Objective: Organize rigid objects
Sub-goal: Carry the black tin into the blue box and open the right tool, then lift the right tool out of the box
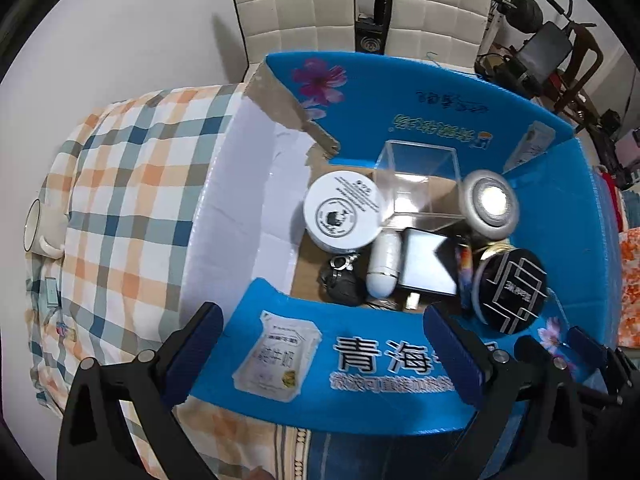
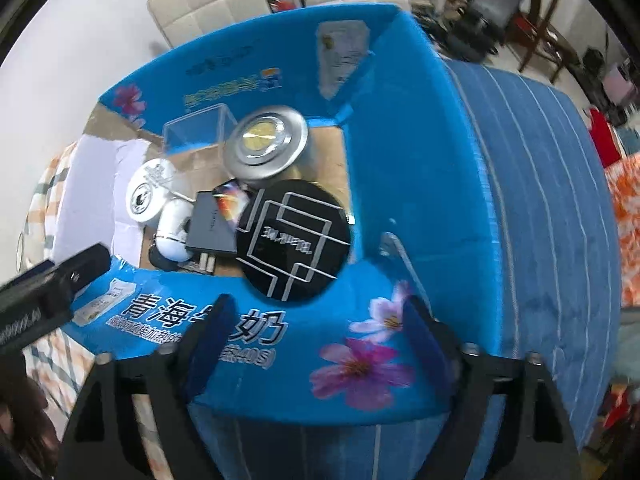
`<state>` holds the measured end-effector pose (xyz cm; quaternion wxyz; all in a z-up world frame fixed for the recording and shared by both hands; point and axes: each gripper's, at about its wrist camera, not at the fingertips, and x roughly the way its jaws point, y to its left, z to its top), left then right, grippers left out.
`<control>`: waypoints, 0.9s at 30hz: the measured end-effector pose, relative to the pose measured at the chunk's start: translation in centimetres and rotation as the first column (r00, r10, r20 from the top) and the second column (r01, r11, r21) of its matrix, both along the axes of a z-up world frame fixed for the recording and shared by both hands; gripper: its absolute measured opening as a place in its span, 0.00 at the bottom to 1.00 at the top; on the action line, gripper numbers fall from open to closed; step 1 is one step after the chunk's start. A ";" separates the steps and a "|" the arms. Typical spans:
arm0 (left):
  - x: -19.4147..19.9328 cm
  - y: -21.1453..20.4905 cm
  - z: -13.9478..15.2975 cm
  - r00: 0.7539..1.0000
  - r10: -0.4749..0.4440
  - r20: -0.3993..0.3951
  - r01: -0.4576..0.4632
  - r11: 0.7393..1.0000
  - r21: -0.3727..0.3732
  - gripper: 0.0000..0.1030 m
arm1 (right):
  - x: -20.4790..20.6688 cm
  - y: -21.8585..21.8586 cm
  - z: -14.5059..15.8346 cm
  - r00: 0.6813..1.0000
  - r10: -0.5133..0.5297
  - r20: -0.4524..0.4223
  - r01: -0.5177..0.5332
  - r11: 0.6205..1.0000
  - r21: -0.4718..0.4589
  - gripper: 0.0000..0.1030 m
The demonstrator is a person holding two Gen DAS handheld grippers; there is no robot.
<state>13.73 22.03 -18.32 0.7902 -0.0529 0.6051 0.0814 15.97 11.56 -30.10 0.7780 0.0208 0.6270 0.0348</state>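
An open blue cardboard box [image 1: 400,120] holds several rigid items. Inside it are a white round tin [image 1: 344,210], a clear plastic cube [image 1: 420,184], a silver round tin [image 1: 490,202], a black round lid with silver lines [image 1: 512,290], a white capsule-shaped case [image 1: 384,264], a black charger block [image 1: 428,264] and a small dark object [image 1: 340,280]. My left gripper [image 1: 324,352] hangs open and empty over the box's near flap. My right gripper [image 2: 316,340] is also open and empty over that flap, close to the black lid [image 2: 294,238].
The box sits on a checked cloth [image 1: 132,184] to the left and a blue striped cloth [image 2: 532,200] to the right. A white mug [image 1: 36,228] stands at the far left. Two white padded chairs [image 1: 296,8] stand behind the box. The left gripper's body [image 2: 60,276] shows at the left of the right wrist view.
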 end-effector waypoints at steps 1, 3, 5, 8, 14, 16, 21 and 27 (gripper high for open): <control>-0.1 -0.1 0.2 1.000 -0.001 0.001 0.001 1.000 -0.005 1.00 | 0.0 0.0 0.2 1.000 -0.003 0.002 0.003 1.000 -0.012 0.91; -0.2 -0.3 0.7 1.000 -0.004 0.006 0.004 1.000 -0.010 1.00 | 0.2 0.1 1.1 1.000 0.003 0.020 -0.002 0.998 -0.069 0.91; -0.3 -0.5 1.4 1.000 -0.005 0.013 0.005 1.000 -0.010 1.00 | 0.1 0.3 1.9 0.999 0.014 0.034 -0.011 0.995 -0.098 0.92; -0.7 -0.9 2.6 1.000 -0.008 0.025 0.009 1.000 -0.016 1.00 | 0.2 0.4 3.4 0.998 0.025 0.051 -0.019 0.993 -0.118 0.92; -1.8 -1.4 6.4 0.998 -0.013 0.058 0.016 0.999 -0.047 1.00 | -0.7 0.4 8.5 0.995 0.040 0.092 -0.030 0.994 -0.104 0.92; -2.7 -1.8 8.4 0.996 -0.021 0.082 0.026 0.998 -0.056 1.00 | -1.3 0.4 10.4 0.992 0.049 0.116 -0.037 0.994 -0.100 0.92; -4.8 -2.5 13.1 0.991 -0.023 0.135 0.034 0.996 -0.078 1.00 | -4.0 -0.1 16.3 0.983 0.062 0.175 -0.051 0.996 -0.071 0.92; -7.6 -2.6 18.1 0.980 -0.013 0.199 0.026 0.998 -0.064 1.00 | -7.7 -0.9 22.2 0.972 0.075 0.221 -0.067 0.997 -0.044 0.92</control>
